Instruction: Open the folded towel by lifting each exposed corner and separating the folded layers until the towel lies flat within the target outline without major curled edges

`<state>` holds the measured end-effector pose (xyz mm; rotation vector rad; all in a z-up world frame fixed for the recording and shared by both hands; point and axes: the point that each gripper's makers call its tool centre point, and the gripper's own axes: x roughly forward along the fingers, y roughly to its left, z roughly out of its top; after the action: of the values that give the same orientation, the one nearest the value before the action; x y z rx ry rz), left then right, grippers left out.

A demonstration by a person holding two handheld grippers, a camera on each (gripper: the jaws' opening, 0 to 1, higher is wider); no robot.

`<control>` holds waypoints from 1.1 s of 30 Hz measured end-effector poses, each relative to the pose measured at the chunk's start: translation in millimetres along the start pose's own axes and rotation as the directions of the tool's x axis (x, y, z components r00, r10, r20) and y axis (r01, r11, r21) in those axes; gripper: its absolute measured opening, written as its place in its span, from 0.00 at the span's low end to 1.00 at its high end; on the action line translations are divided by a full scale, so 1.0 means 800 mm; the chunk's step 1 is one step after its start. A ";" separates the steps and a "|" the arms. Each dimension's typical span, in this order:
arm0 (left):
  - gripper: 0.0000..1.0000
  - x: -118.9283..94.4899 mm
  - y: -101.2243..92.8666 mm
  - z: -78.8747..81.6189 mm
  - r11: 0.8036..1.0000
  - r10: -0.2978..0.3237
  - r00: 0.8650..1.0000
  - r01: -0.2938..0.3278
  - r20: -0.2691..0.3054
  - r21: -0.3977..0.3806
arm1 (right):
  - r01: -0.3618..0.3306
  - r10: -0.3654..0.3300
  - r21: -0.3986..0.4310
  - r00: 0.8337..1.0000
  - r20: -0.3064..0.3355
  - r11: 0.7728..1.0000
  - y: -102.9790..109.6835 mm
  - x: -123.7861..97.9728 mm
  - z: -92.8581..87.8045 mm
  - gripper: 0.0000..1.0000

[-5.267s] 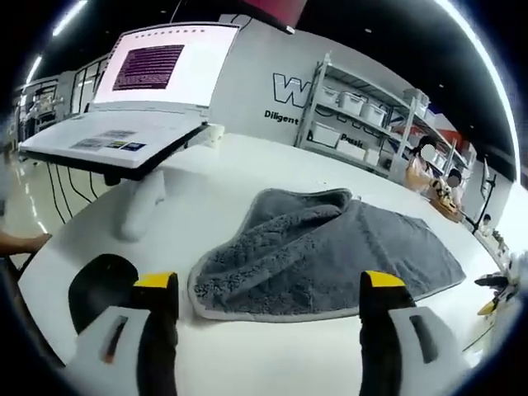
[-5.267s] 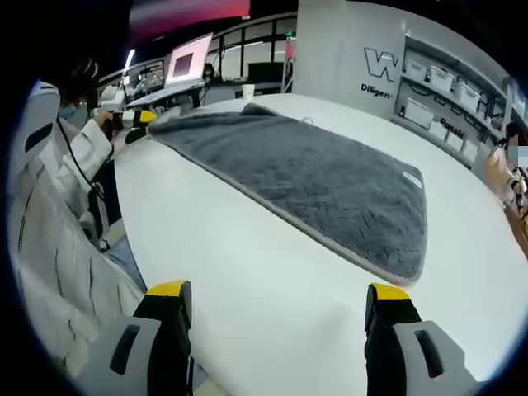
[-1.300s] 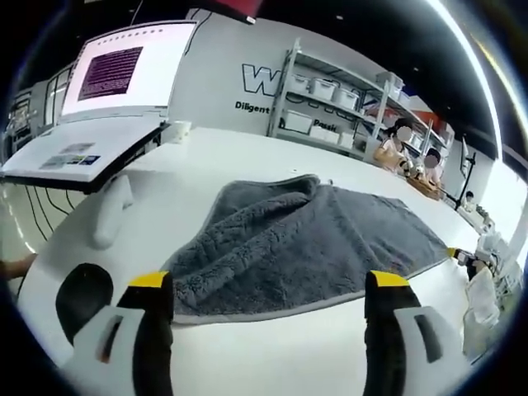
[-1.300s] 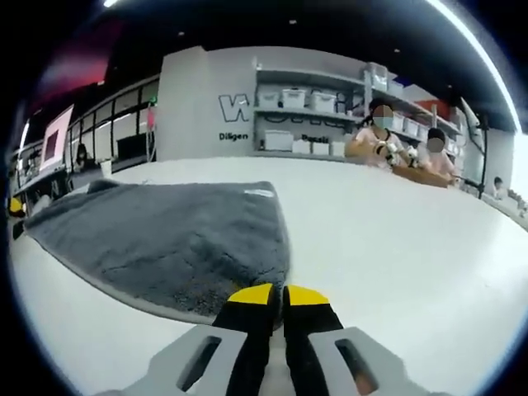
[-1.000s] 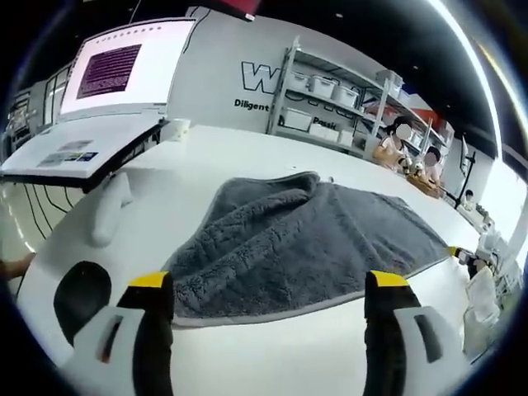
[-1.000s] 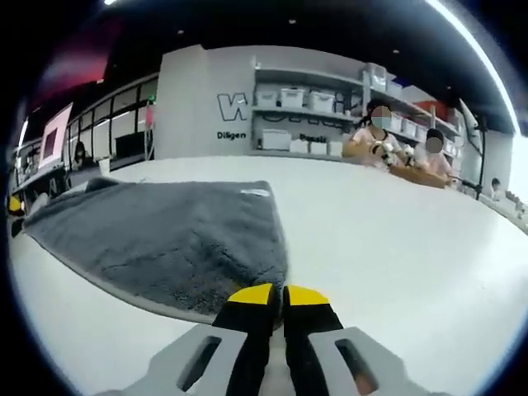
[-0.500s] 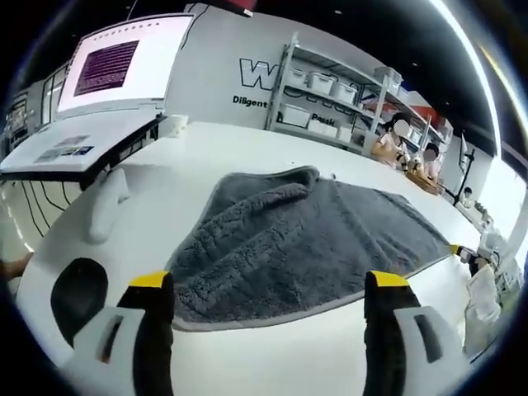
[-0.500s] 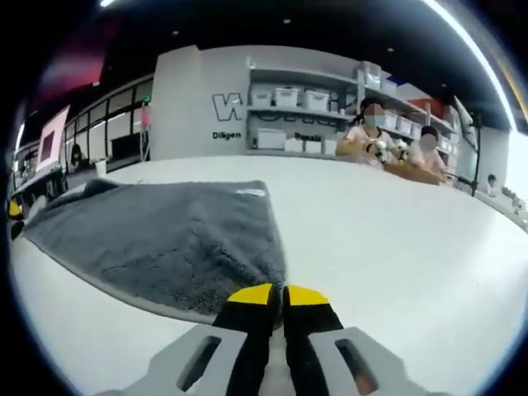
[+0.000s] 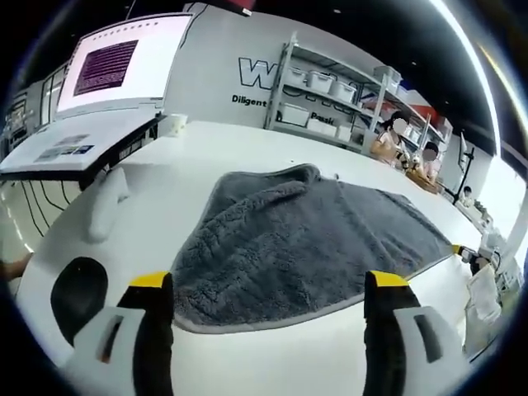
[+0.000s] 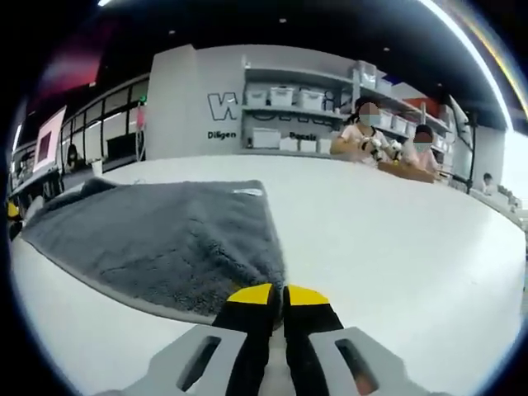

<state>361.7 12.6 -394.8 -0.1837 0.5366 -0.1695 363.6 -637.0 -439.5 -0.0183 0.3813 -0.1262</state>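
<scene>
1. Nearest in the right gripper view, the right gripper (image 10: 275, 294) is seen with its yellow-tipped jaws pressed together at the near corner of the grey towel (image 10: 157, 235); whether cloth is actually pinched between them cannot be told, since the corner is hidden under the tips.
2. In the left gripper view, the left gripper (image 9: 269, 285) is held with its jaws spread wide and nothing between them, just short of the towel's (image 9: 301, 239) near hem.
3. The towel is spread across the white table (image 9: 247, 355), one raised fold being seen along its far-left edge; no target outline can be made out.
4. The step in hand is judged to be the opening of the last folded layer, with the task well advanced.
5. The next move is judged to call for the humped edge to be taken by the empty gripper, lifted and drawn outward while the opposite corner is kept anchored.
6. Left of the towel, a black round pad (image 9: 78, 289) is seen on the table, and beyond it a tilted desk with a monitor (image 9: 124, 62).
7. Beyond the towel, pale storage bins (image 10: 280, 97) are lined up on wall shelving; their contents cannot be seen.
</scene>
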 end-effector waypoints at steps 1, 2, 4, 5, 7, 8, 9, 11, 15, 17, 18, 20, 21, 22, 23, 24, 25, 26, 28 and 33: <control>0.95 0.000 0.000 0.000 1.000 0.001 1.000 -0.001 -0.001 0.000 | 0.004 -0.004 -0.001 1.000 -0.001 1.000 -0.001 -0.001 -0.001 0.00; 0.94 0.000 0.000 0.000 1.000 0.002 1.000 -0.002 0.000 0.000 | 0.005 -0.005 -0.001 1.000 -0.001 1.000 -0.002 -0.002 -0.001 0.00; 0.94 0.000 0.001 0.000 1.000 0.002 1.000 -0.002 0.000 -0.001 | 0.007 -0.007 -0.001 1.000 -0.001 1.000 -0.004 -0.003 -0.002 0.00; 0.94 0.000 0.001 0.000 1.000 0.003 1.000 -0.003 0.001 -0.002 | 0.008 -0.008 -0.001 1.000 -0.002 1.000 -0.005 -0.004 -0.002 0.00; 0.95 0.000 0.001 0.001 1.000 0.003 1.000 -0.003 0.008 -0.013 | 0.011 -0.011 -0.002 1.000 -0.004 1.000 -0.006 -0.005 -0.003 0.00; 0.94 0.000 0.001 0.001 1.000 0.000 1.000 0.000 0.010 -0.012 | 0.012 -0.012 -0.002 1.000 -0.005 1.000 -0.007 -0.006 -0.003 0.00; 0.94 0.000 0.001 0.001 1.000 -0.002 1.000 0.002 0.008 -0.010 | 0.013 -0.013 -0.001 1.000 -0.005 1.000 -0.008 -0.006 -0.003 0.00; 0.95 0.001 0.000 0.000 1.000 -0.002 1.000 0.002 0.006 -0.009 | 0.015 -0.015 -0.003 1.000 -0.008 1.000 -0.010 -0.007 -0.004 0.00; 0.94 0.000 -0.001 0.000 1.000 -0.004 1.000 0.004 0.005 -0.009 | 0.022 -0.022 -0.006 1.000 -0.012 1.000 -0.015 -0.009 -0.005 0.00; 0.95 0.000 -0.002 0.002 1.000 -0.006 1.000 0.006 0.010 -0.008 | 0.028 -0.028 -0.004 1.000 -0.014 1.000 -0.018 -0.011 -0.006 0.00; 0.94 0.000 -0.003 0.002 1.000 -0.007 1.000 0.008 0.010 -0.007 | 0.031 -0.031 -0.003 0.999 -0.014 1.000 -0.020 -0.012 -0.007 0.00; 0.95 -0.001 -0.004 0.003 1.000 -0.008 1.000 0.008 0.009 -0.004 | 0.035 -0.035 -0.001 0.999 -0.015 0.999 -0.022 -0.013 -0.007 0.00; 0.95 -0.001 -0.004 0.003 1.000 -0.008 1.000 0.008 0.009 -0.003 | 0.038 -0.038 -0.001 0.999 -0.016 0.999 -0.024 -0.014 -0.007 0.00; 0.95 -0.001 -0.004 0.003 1.000 -0.009 1.000 0.009 0.009 -0.002 | 0.040 -0.040 -0.002 0.999 -0.016 0.999 -0.025 -0.014 -0.008 0.00; 0.95 -0.001 -0.004 0.003 1.000 -0.009 1.000 0.009 0.010 -0.004 | 0.042 -0.042 -0.001 0.999 -0.016 0.999 -0.027 -0.015 -0.008 0.00; 0.94 -0.001 -0.005 0.003 1.000 -0.010 1.000 0.010 0.009 -0.004 | 0.044 -0.044 -0.001 0.999 -0.017 0.999 -0.028 -0.015 -0.008 0.00; 0.94 -0.002 -0.005 0.002 1.000 -0.014 1.000 0.014 0.008 -0.002 | 0.047 -0.047 -0.001 0.999 -0.017 0.999 -0.030 -0.016 -0.009 0.00; 0.95 -0.002 -0.006 0.002 1.000 -0.017 1.000 0.017 0.008 -0.001 | 0.051 -0.051 -0.001 0.999 -0.018 0.999 -0.032 -0.017 -0.009 0.00; 0.94 -0.002 -0.006 0.003 1.000 -0.016 1.000 0.016 0.009 -0.001 | 0.058 -0.058 0.000 0.998 -0.019 0.998 -0.036 -0.018 -0.010 0.00; 0.94 -0.004 -0.004 0.003 1.000 -0.010 1.000 0.010 0.007 0.004 | 0.072 -0.072 0.000 0.997 -0.023 0.997 -0.043 -0.021 -0.011 0.00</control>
<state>360.0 10.7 -390.5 -0.1833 0.5281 -0.1795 340.9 -668.8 -440.1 -0.0303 0.4032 -0.1980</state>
